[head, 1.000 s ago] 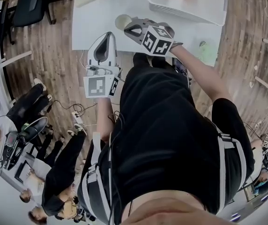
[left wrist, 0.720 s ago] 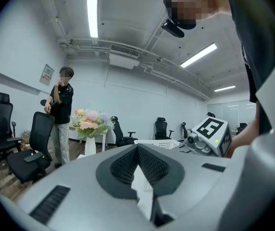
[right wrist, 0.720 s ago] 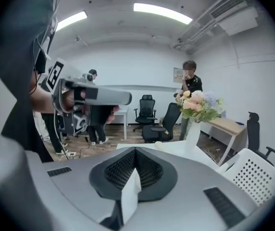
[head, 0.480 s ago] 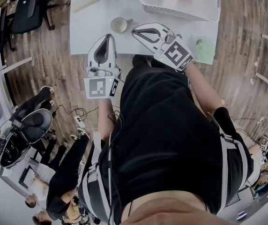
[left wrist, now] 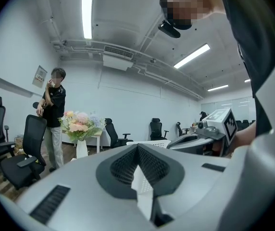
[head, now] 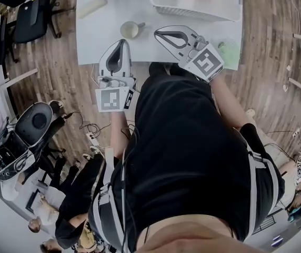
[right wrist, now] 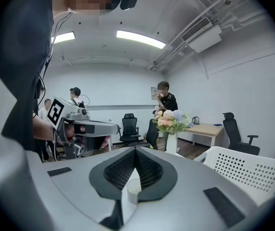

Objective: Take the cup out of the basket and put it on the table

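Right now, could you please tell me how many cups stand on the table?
1: the cup stands on the table, left of the basket; others may be hidden.

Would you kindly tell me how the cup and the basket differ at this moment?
The cup is small and round; the basket is large and rectangular. The cup has a handle; the basket has perforated walls. Both stand on the white table.

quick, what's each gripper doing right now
left gripper: closed, holding nothing
right gripper: closed, holding nothing; the pale round cup stands apart on the white table
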{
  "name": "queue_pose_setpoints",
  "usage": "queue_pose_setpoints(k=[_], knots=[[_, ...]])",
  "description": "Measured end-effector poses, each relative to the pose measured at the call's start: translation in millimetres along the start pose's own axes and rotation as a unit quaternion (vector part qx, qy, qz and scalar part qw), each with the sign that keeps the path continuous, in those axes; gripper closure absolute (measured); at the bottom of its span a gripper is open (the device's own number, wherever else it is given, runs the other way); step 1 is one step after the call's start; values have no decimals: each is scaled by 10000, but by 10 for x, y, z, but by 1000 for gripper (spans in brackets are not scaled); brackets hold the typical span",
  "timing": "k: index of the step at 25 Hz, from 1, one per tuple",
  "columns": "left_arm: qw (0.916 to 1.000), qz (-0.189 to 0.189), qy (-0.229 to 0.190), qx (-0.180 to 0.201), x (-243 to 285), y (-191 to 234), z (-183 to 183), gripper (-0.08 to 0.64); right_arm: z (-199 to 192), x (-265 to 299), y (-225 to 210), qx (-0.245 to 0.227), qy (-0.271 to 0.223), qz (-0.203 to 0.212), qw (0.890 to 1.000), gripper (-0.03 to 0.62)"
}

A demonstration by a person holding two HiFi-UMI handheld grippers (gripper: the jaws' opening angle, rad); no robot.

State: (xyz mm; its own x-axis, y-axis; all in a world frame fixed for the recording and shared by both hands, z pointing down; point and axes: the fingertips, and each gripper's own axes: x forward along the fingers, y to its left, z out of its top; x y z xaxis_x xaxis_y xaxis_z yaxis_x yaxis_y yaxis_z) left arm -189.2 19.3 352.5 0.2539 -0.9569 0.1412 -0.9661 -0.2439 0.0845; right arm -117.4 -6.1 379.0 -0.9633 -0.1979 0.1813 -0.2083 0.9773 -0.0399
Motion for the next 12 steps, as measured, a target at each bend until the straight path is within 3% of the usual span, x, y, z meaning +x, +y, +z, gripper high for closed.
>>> queue_pose_setpoints(k=[12], knots=[[9994, -242, 141, 198, 121, -141, -39, 540, -62, -110, -80, 80, 37, -226, 9997, 574]])
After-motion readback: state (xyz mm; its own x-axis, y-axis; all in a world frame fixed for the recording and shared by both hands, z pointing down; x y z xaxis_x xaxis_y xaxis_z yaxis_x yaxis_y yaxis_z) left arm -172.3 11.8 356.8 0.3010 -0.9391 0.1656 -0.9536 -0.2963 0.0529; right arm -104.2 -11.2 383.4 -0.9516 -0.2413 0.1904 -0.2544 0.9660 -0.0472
